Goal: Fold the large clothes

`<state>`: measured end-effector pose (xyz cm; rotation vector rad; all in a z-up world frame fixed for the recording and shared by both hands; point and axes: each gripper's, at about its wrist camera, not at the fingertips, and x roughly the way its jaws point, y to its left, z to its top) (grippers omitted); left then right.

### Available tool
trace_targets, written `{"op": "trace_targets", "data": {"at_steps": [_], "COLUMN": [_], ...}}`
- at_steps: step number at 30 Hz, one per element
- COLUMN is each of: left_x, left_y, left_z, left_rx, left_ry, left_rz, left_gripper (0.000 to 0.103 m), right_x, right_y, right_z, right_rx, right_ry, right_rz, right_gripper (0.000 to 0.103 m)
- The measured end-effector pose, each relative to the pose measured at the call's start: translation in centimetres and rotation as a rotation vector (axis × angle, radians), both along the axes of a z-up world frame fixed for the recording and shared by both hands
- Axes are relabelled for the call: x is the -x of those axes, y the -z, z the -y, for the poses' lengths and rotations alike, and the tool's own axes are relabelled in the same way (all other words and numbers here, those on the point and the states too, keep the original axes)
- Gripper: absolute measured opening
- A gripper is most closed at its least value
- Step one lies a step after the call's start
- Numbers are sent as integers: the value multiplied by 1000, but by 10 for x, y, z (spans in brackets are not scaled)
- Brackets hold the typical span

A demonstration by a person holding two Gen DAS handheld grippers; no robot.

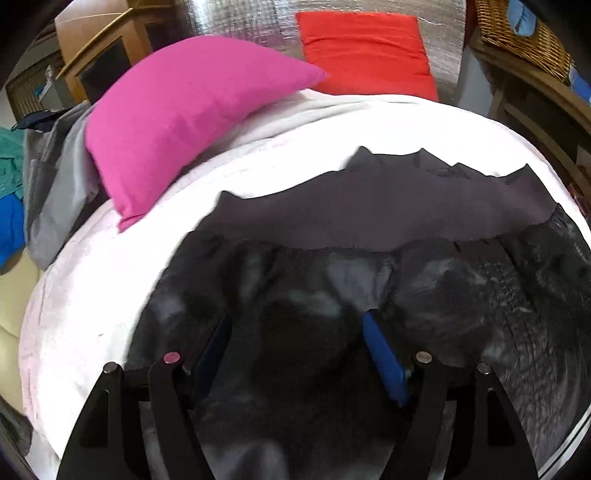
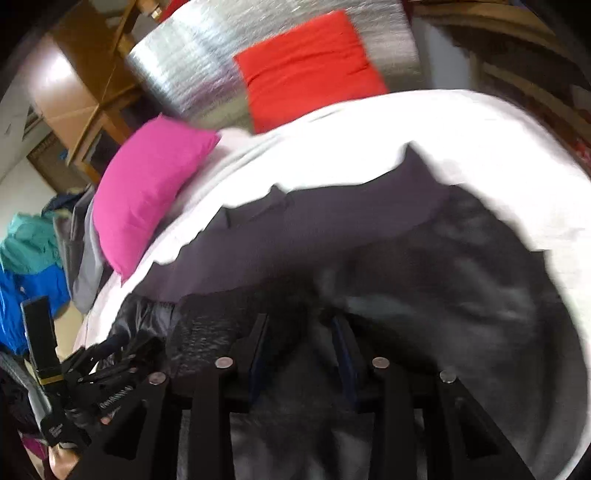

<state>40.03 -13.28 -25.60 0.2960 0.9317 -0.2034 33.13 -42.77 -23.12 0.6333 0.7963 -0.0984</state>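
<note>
A large dark grey fleecy garment point(image 1: 314, 295) with a plain purple-grey hem band point(image 1: 369, 214) lies spread on the white bed cover point(image 1: 110, 277). My left gripper point(image 1: 295, 328) hovers low over its middle. The blue-padded fingers point(image 1: 380, 350) stand wide apart, open, with cloth beneath them and nothing pinched. In the right wrist view the same garment point(image 2: 443, 277) is blurred. My right gripper point(image 2: 301, 332) sits right over the cloth, and its fingers point(image 2: 341, 339) are apart with fabric showing in the gap. A gloved hand point(image 2: 92, 373) holds the other tool at lower left.
A pink pillow point(image 1: 177, 110) and a red pillow point(image 1: 365, 55) lie at the head of the bed against a silver padded headboard point(image 1: 251, 22). Grey, teal and blue clothes point(image 1: 48, 184) are piled on the left. Wooden furniture point(image 1: 99, 48) and a wicker basket point(image 1: 524, 33) flank the bed.
</note>
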Motion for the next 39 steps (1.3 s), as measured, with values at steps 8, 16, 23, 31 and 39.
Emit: {"op": "trace_targets", "data": {"at_steps": [8, 16, 23, 31, 39], "left_x": [12, 5, 11, 17, 24], "left_y": [-18, 0, 6, 12, 9], "left_z": [-74, -143, -131, -126, -125], "left_rx": [-104, -8, 4, -4, -18], "left_ry": [-138, -269, -214, -225, -210], "left_rz": [109, 19, 46, 22, 53], "left_gripper": [75, 75, 75, 75, 75], "right_x": [79, 87, 93, 91, 98], "right_y": [-5, 36, 16, 26, 21], "right_z": [72, 95, 73, 74, 76], "right_rx": [134, -17, 113, 84, 27], "right_ry": [243, 232, 255, 271, 297], "right_rz": [-30, -115, -36, -76, -25], "right_gripper": [69, 49, 33, 35, 60]}}
